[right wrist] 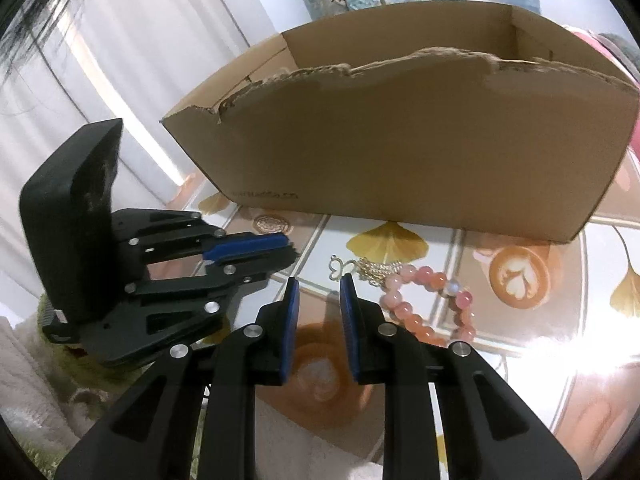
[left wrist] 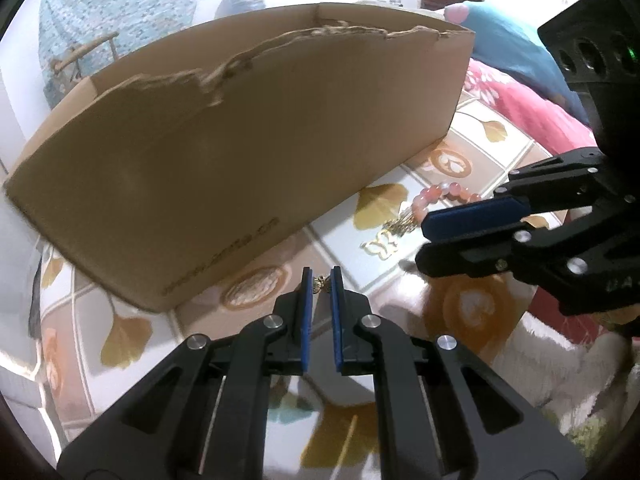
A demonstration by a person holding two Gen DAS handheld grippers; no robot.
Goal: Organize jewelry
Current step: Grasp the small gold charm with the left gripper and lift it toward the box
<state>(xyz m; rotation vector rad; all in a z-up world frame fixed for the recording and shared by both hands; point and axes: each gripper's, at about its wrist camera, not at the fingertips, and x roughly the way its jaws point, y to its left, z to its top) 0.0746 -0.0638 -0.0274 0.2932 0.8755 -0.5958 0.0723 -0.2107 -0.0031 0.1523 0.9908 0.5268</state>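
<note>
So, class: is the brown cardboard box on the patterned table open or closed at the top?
Open. The brown cardboard box has no lid or flaps over it; its torn front edge shows the inner walls. Its contents cannot be seen.

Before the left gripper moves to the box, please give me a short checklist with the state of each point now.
1. left gripper closed on the small gold charm: ok.
2. Charm fully clear of the tablecloth: cannot tell.
3. cardboard box open on top: ok, edge torn.
4. right gripper holds nothing: ok.
5. pink bead bracelet and gold butterfly chain on the table, not yet in the box: not ok.
</note>
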